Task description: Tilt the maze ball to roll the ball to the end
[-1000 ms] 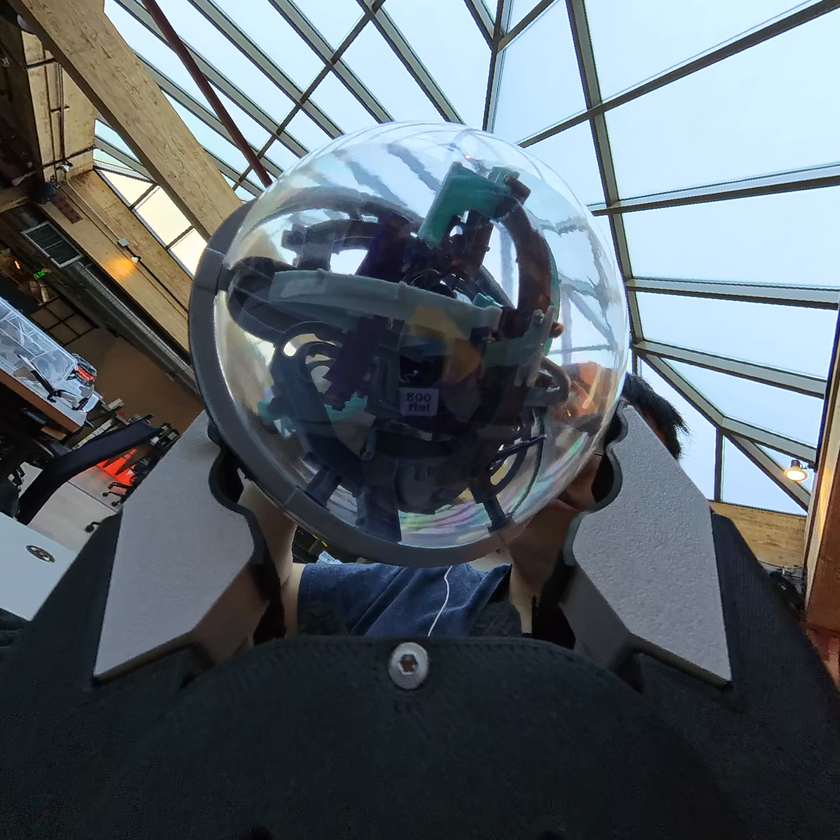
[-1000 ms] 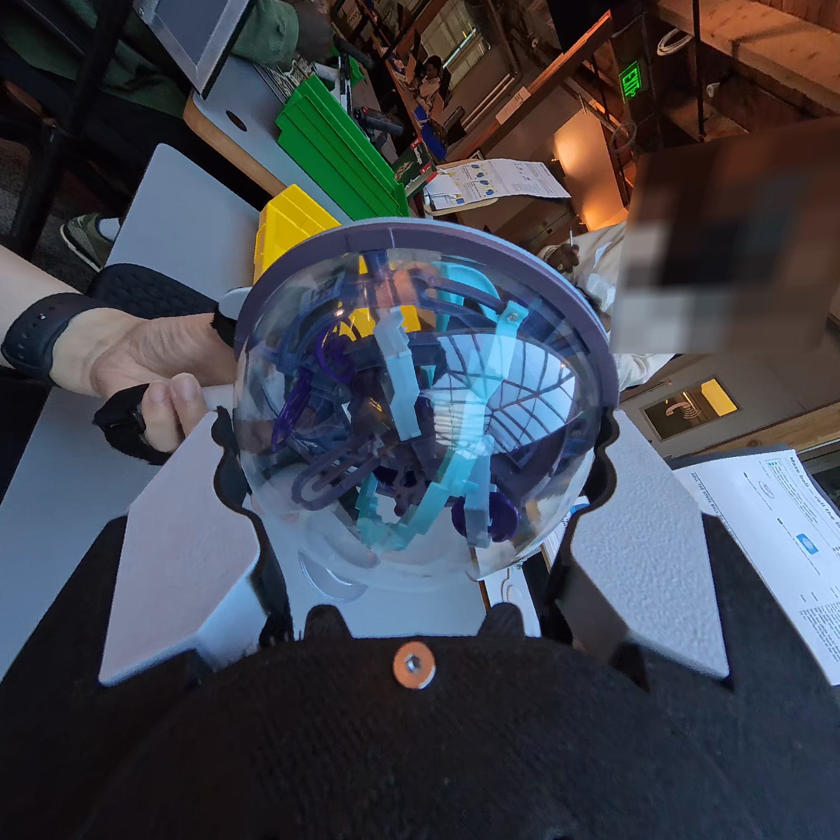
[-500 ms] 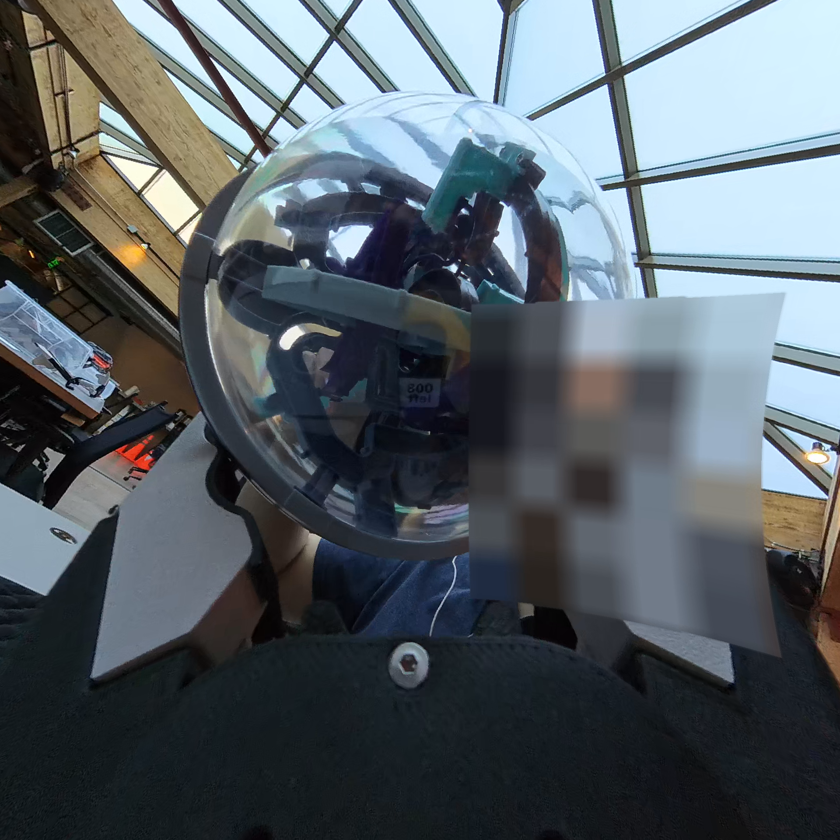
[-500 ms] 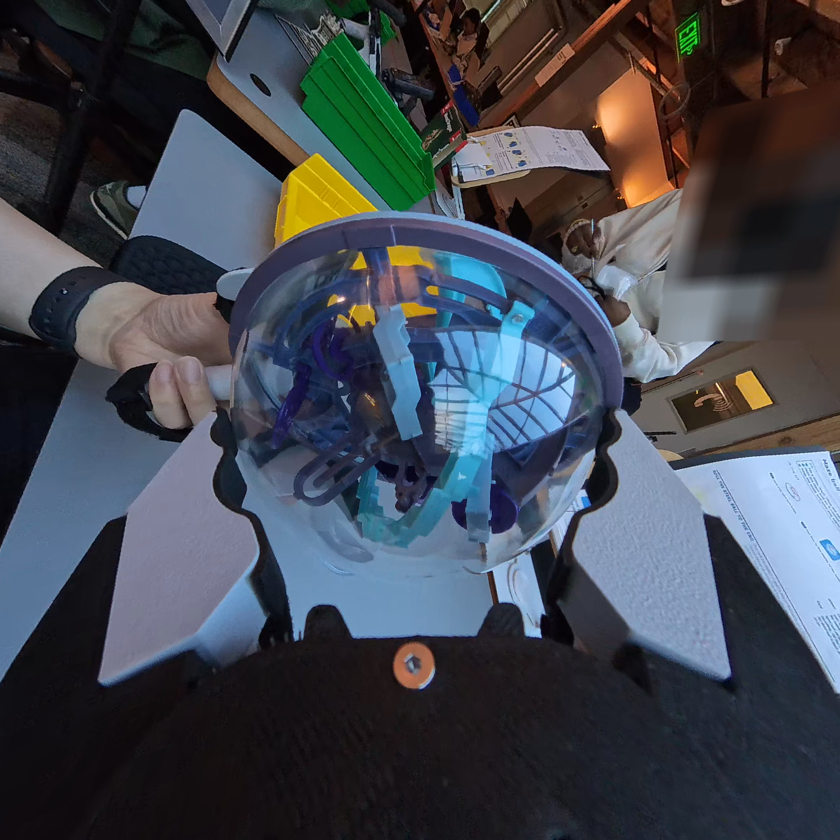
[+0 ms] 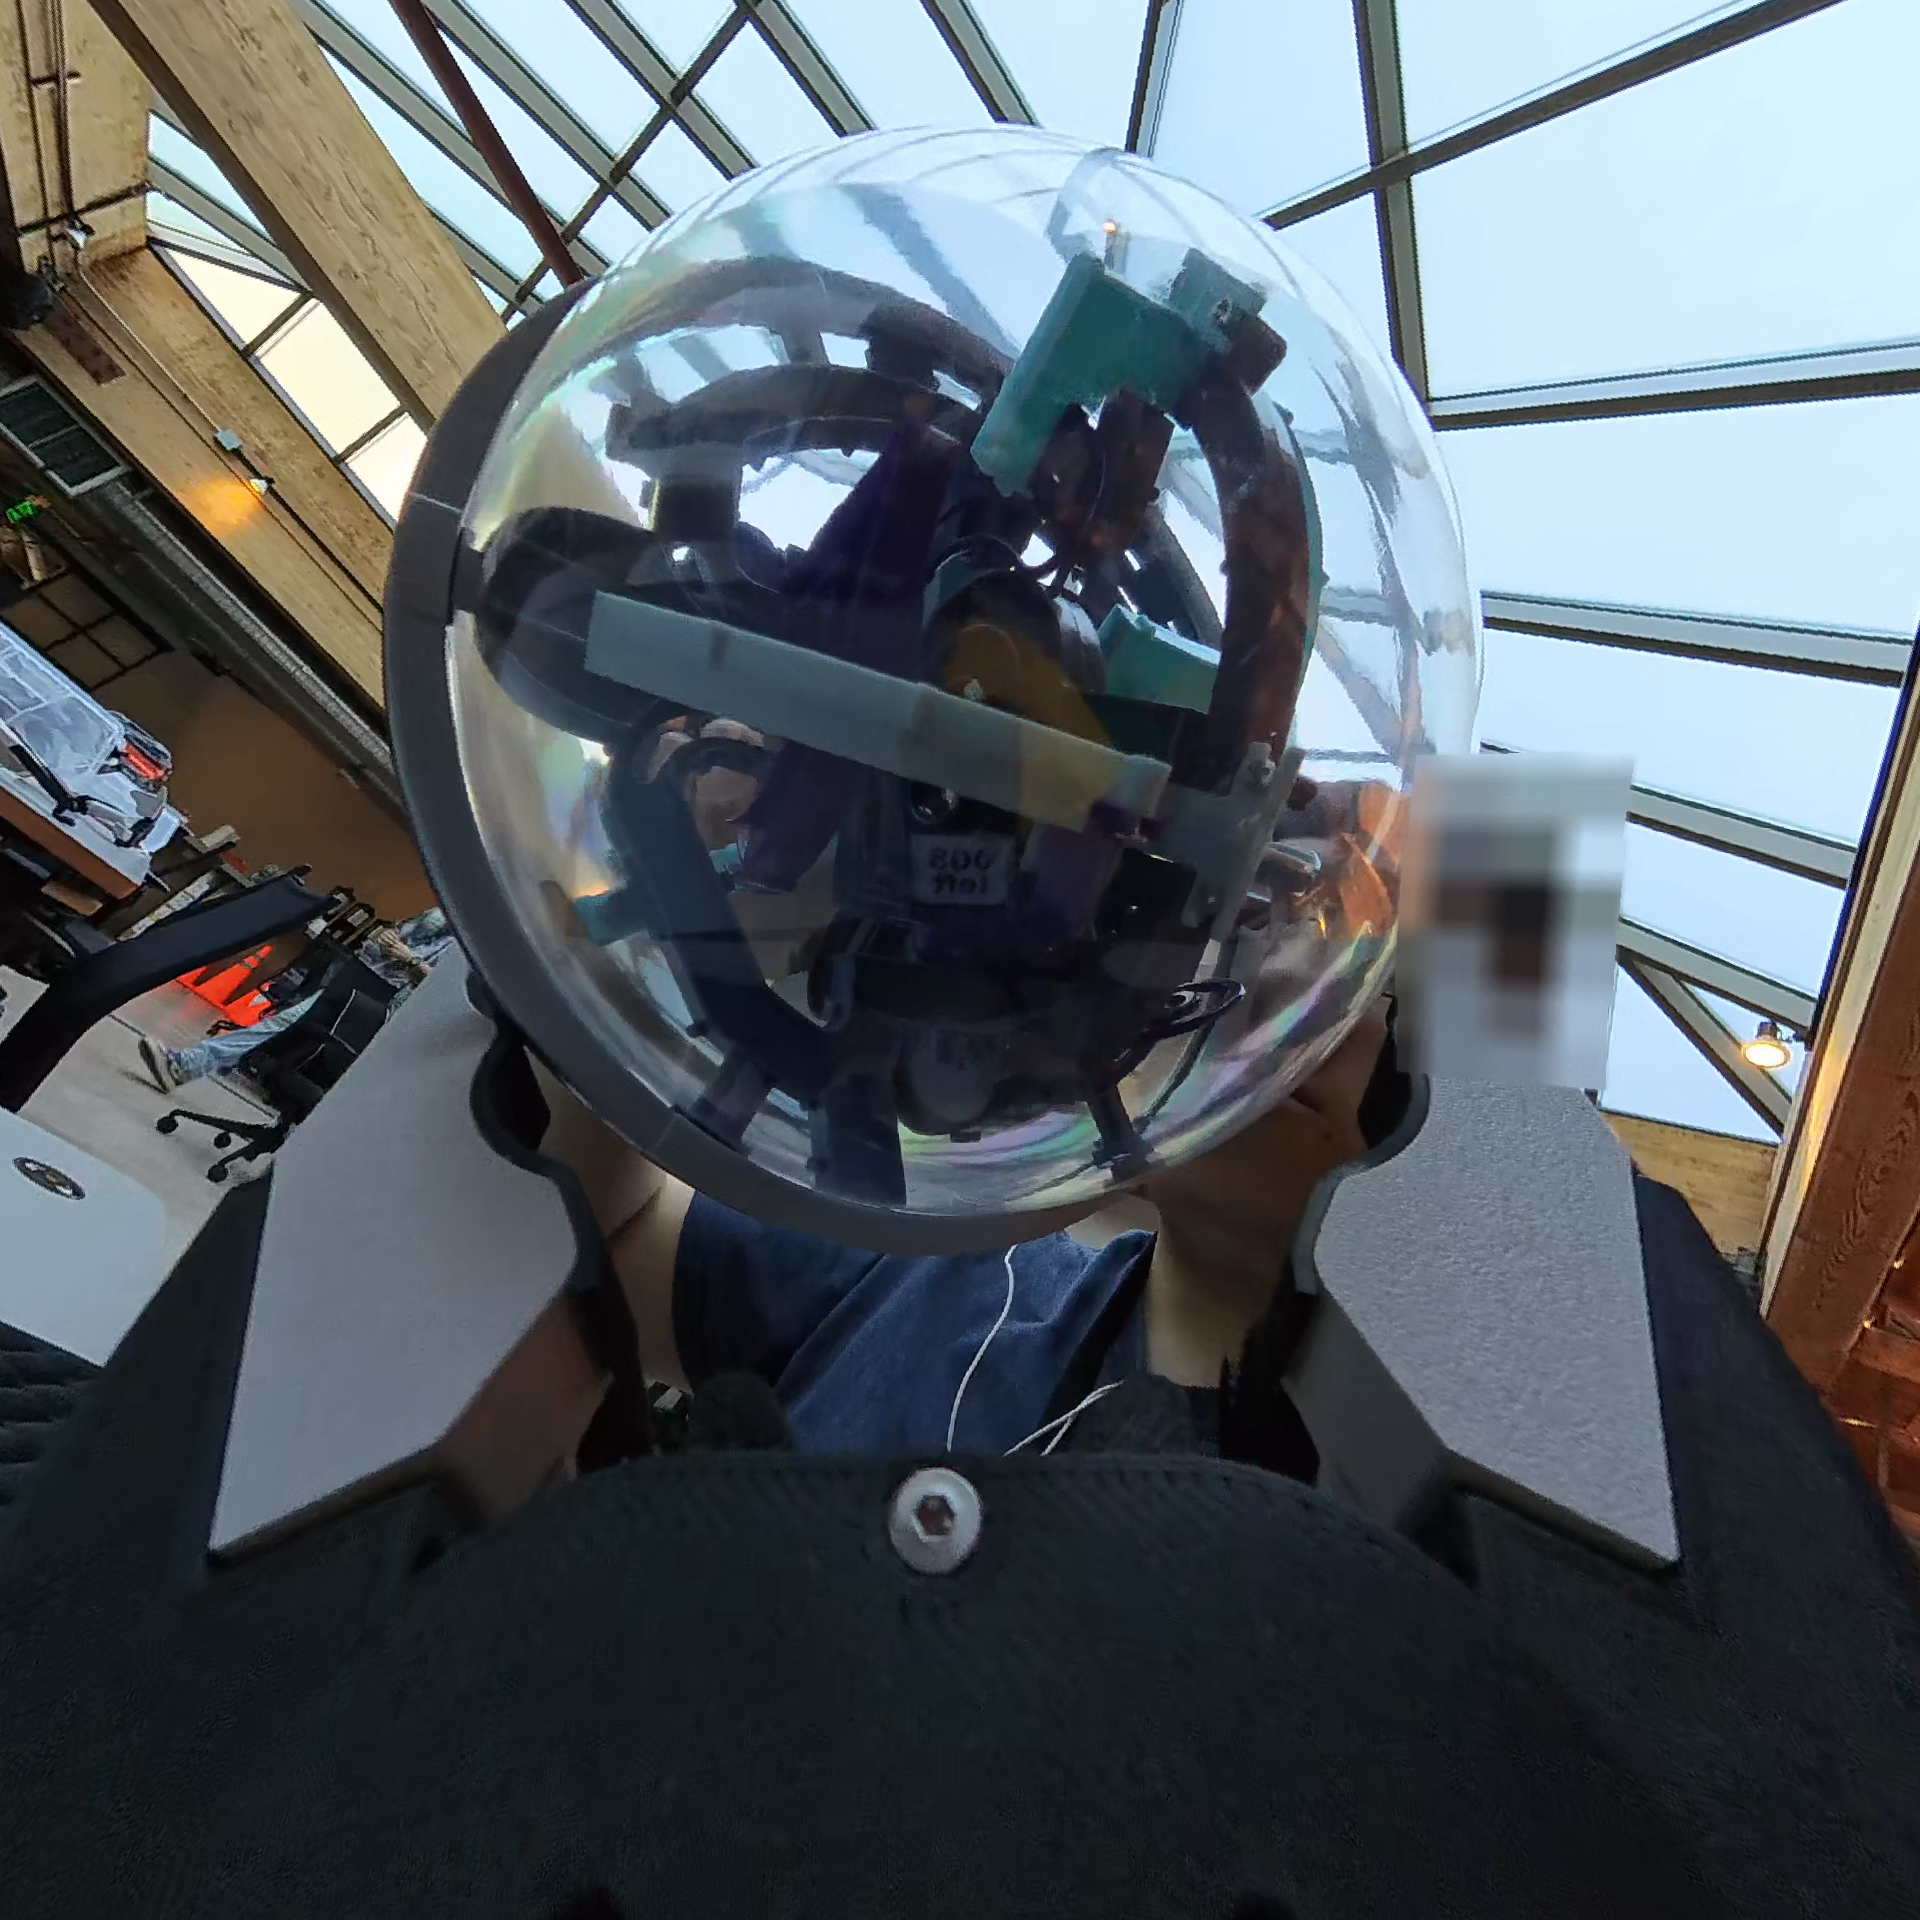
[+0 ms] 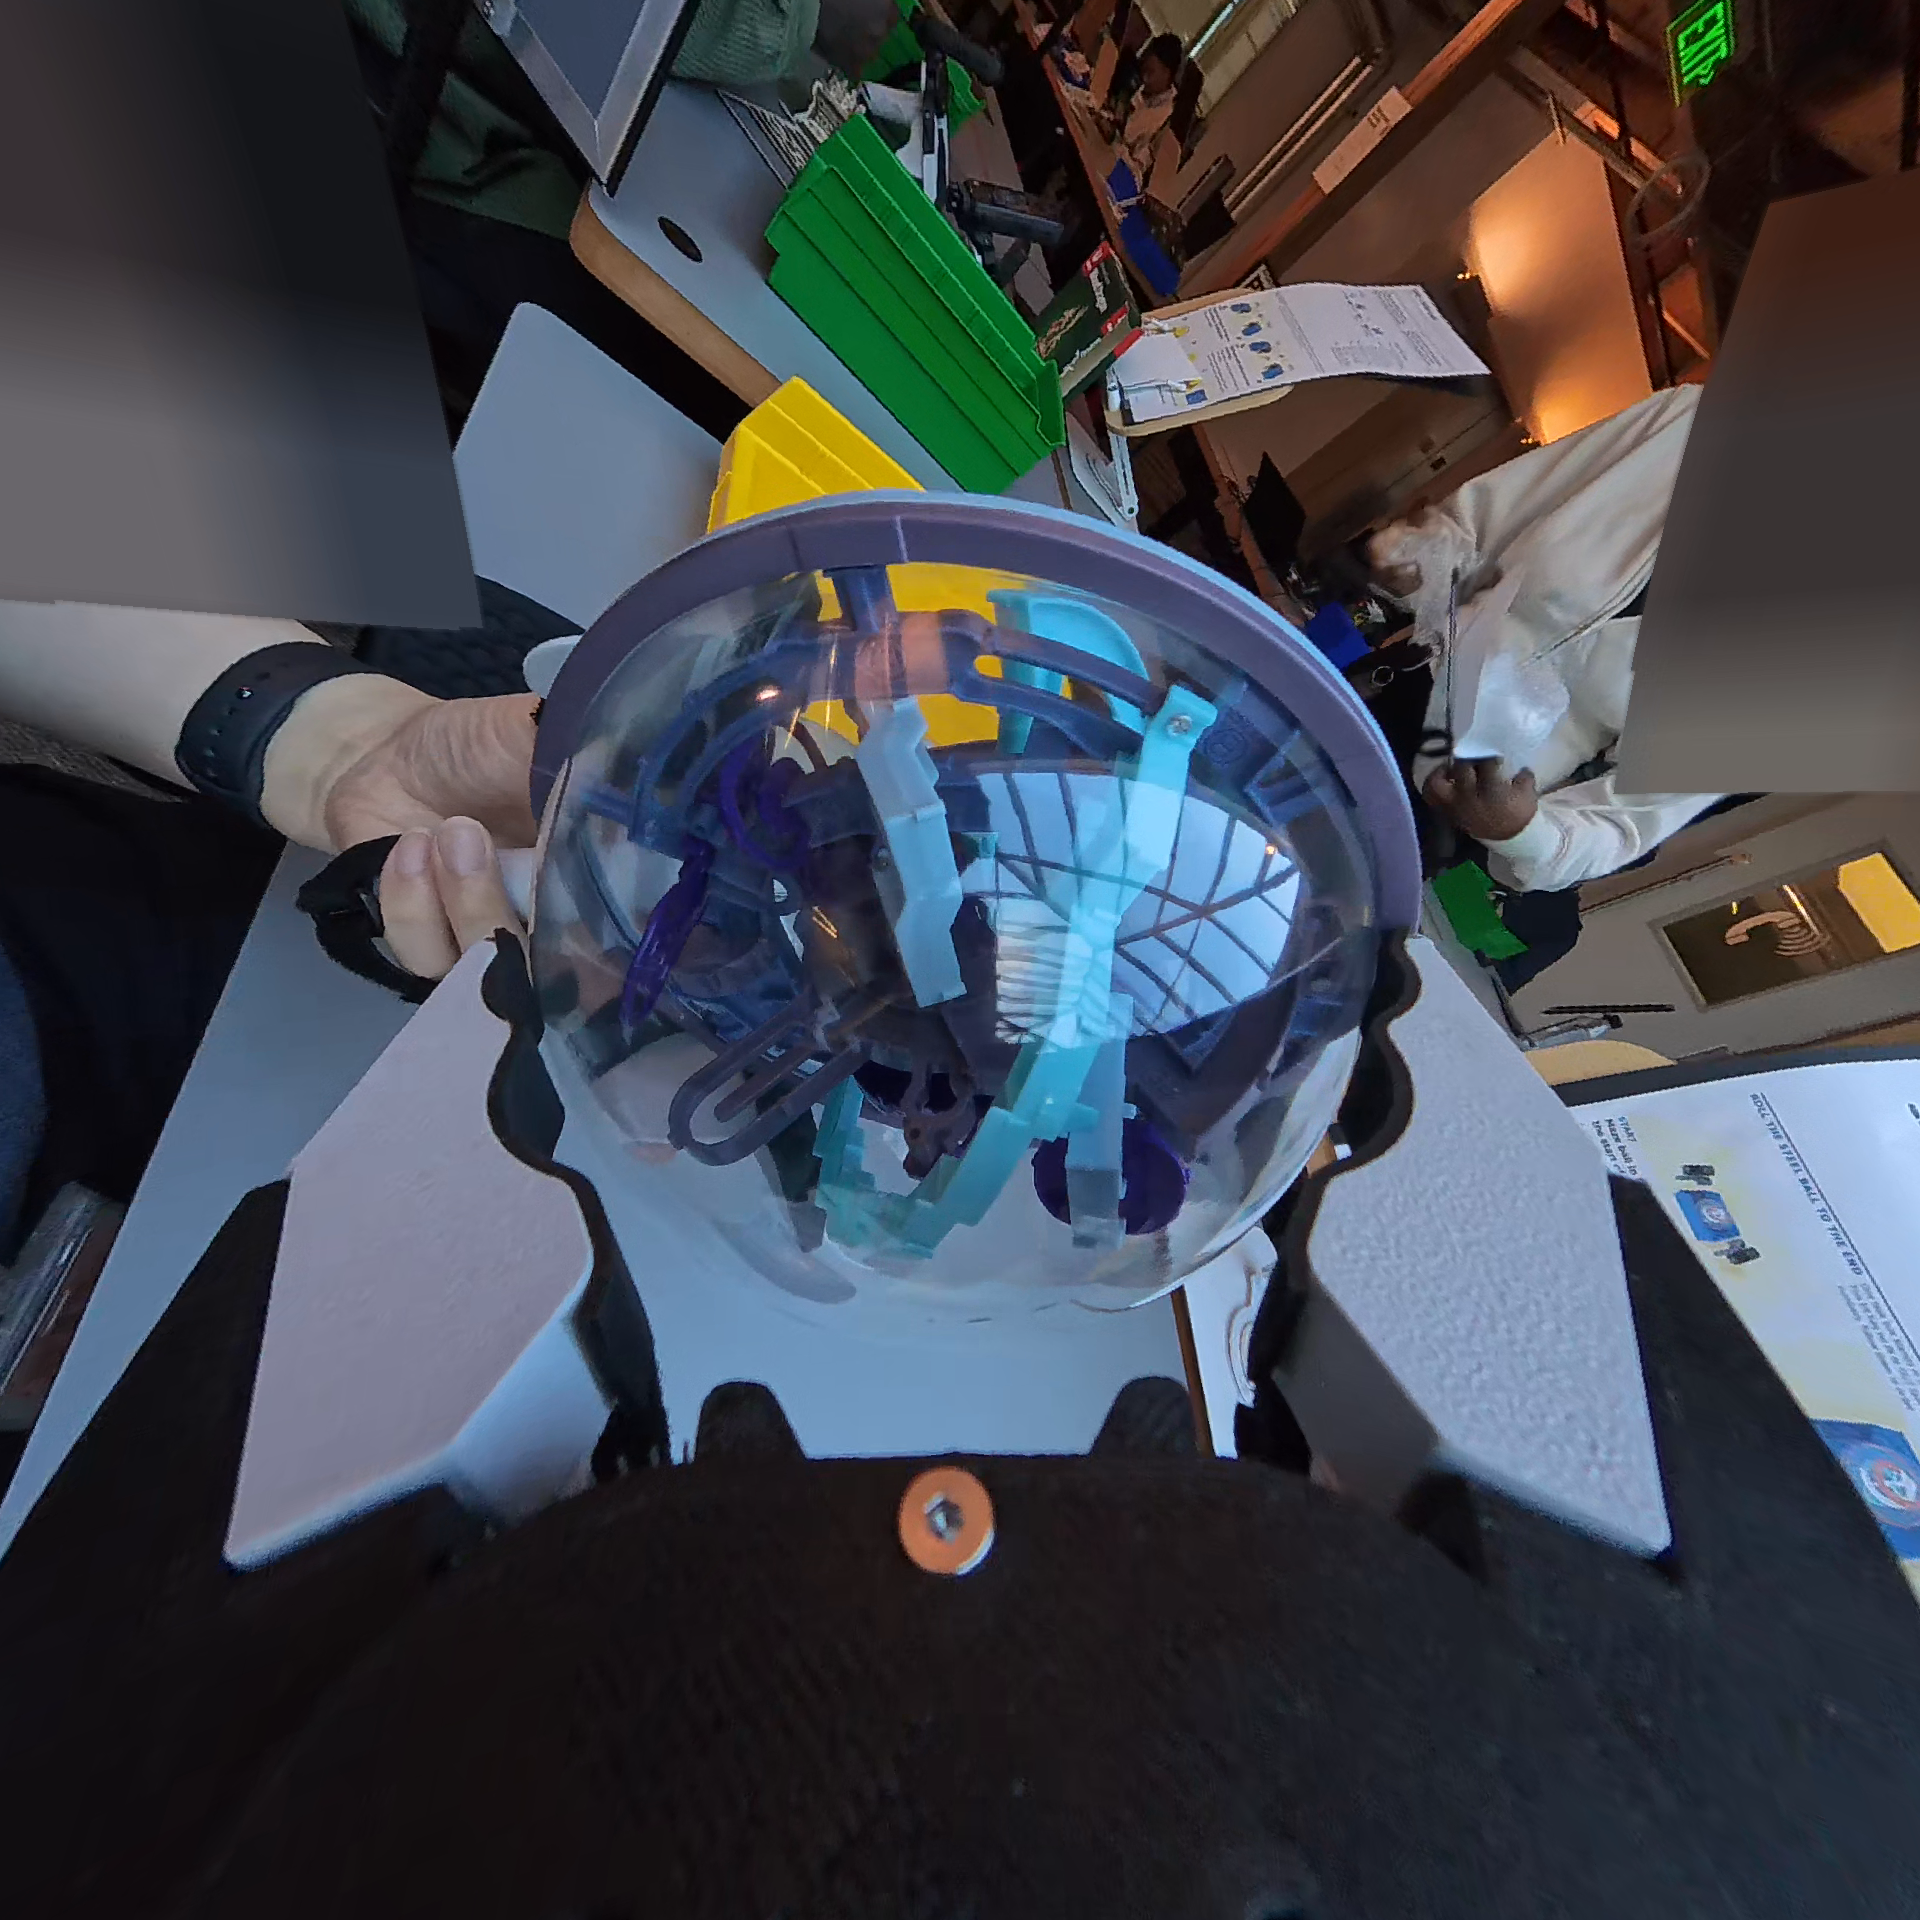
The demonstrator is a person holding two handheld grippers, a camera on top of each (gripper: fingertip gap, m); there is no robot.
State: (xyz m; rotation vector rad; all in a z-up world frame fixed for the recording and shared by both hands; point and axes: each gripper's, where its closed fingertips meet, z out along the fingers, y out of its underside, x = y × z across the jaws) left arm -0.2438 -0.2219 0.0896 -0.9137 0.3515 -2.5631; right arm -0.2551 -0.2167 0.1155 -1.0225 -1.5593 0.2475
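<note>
The maze ball (image 5: 935, 665) is a clear sphere with a grey equator ring and teal, purple and dark tracks inside. It is held up in the air between both grippers. My left gripper (image 5: 945, 1049) is shut on it from below, looking up at the glass roof. My right gripper (image 6: 945, 997) is shut on the maze ball (image 6: 966, 894) from the other side, looking down at the table. The grey ring runs down the left in the left wrist view and arches over the top in the right wrist view. I cannot make out the small steel ball among the tracks.
Below the ball is a grey table (image 6: 582, 468) with a yellow bin (image 6: 800, 457), green bins (image 6: 904, 301) and a printed sheet (image 6: 1787, 1195). A hand (image 6: 416, 790) grips the other gripper's handle. A person in white (image 6: 1538, 665) sits at the right. Wooden beams (image 5: 312, 208) and glass roof are overhead.
Both grippers have turned with the ball: it has tilted, its inner tracks shift right and up in the left wrist view, and the table and bins slide right in the right wrist view.
</note>
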